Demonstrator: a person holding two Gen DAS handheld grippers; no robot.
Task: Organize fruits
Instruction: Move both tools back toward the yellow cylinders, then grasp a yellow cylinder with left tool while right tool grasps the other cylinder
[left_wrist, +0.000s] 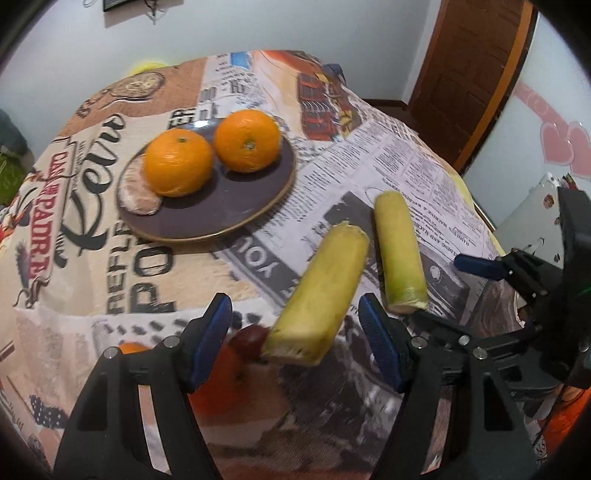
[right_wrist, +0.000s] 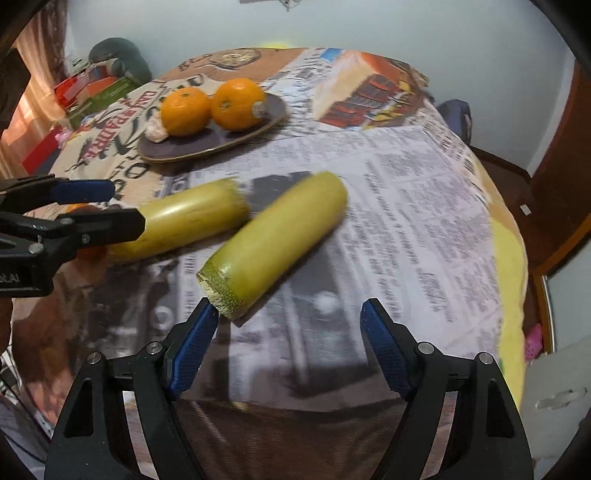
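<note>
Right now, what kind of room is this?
Probably a room in someone's home. A table with a newspaper-print cloth holds a plate of oranges, there's a wooden door, and pink heart decorations hang on the wall.

A round table (right_wrist: 424, 221) under a newspaper-print cloth (left_wrist: 406, 155) carries a dark plate (left_wrist: 229, 206) at upper left and two yellow-green cut pieces (right_wrist: 280, 240) (right_wrist: 184, 218) mid-frame.

two yellow-green gourds (right_wrist: 273, 236) lie near open jaws.
</note>
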